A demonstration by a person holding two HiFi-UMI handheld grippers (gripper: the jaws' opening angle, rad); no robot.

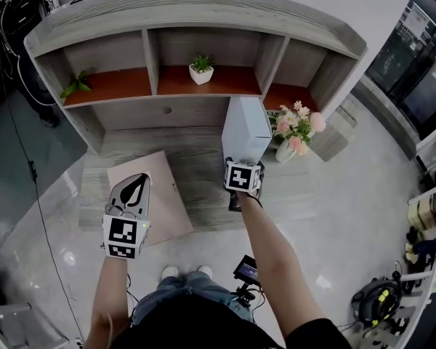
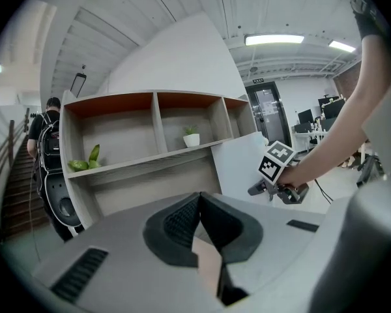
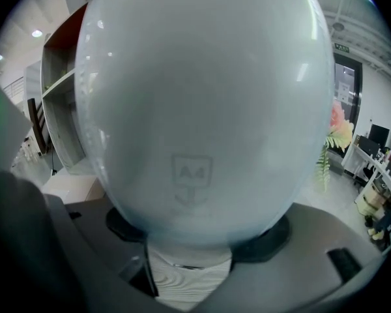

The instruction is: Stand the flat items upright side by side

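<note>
1. My right gripper (image 1: pixel 244 167) has its fingers spread wide and clamped on the lower end of the pale A4 file box (image 1: pixel 245 128). The box stands upright on the counter (image 1: pixel 196 167), at 12 o'clock from that gripper and just below the middle bay of the shelf unit (image 1: pixel 152 49). I judge I'm holding it there as the first upright item, steadied so it doesn't topple.
2. My left gripper (image 1: pixel 136 189) has its fingers clenched on the near edge of the beige flat folder (image 1: pixel 163 195). The folder lies at 8 o'clock from the box and well apart from it. An edge grip suits tipping it up to stand beside the box.
3. The flower vase (image 1: pixel 296 131) sits close at the box's 3 o'clock, so I'd say the free room for the folder is on the box's 9 o'clock side.
4. The box nearly fills the right gripper view, and the marker cube covers its base in the head view. I can't tell whether it rests fully on the counter.
5. The left gripper view shows only a sliver of the folder. I can't tell whether it has lifted.
</note>
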